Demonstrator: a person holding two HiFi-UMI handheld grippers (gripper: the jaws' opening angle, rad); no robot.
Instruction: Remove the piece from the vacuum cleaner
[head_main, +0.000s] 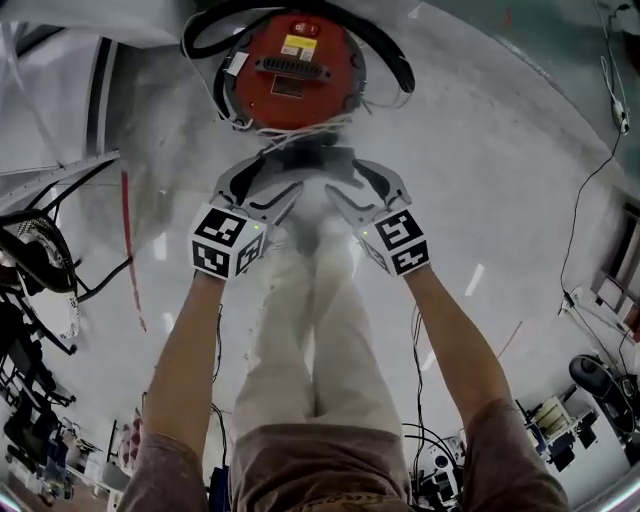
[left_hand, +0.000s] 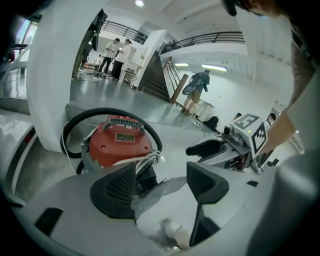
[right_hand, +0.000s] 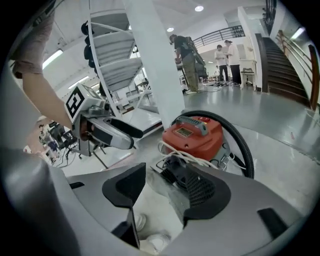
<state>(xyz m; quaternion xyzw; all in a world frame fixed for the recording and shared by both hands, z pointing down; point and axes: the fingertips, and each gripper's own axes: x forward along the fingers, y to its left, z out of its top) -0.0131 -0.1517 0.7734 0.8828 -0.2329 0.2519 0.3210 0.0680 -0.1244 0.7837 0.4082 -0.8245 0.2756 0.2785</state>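
Note:
A red canister vacuum cleaner (head_main: 290, 75) (left_hand: 117, 142) (right_hand: 192, 135) stands on the grey floor with its black hose (head_main: 390, 55) looped around it. Just in front of it is a black ribbed piece (head_main: 312, 160) (left_hand: 146, 177) (right_hand: 175, 172) with a grey fabric sheet (left_hand: 162, 189) (right_hand: 162, 192) trailing from it. My left gripper (head_main: 275, 178) (left_hand: 160, 180) and right gripper (head_main: 345, 180) (right_hand: 162, 187) flank this piece, tips close together, both open. The sheet runs through the gap between each pair of jaws. I cannot tell whether any finger touches the piece.
White cord (head_main: 300, 130) is bundled at the vacuum's front. A fan (head_main: 30, 250) and black cables lie at the left, and a thin cable (head_main: 590, 190) crosses the floor at the right. A white pillar (right_hand: 155, 65) and stairs stand behind. Several people stand far off.

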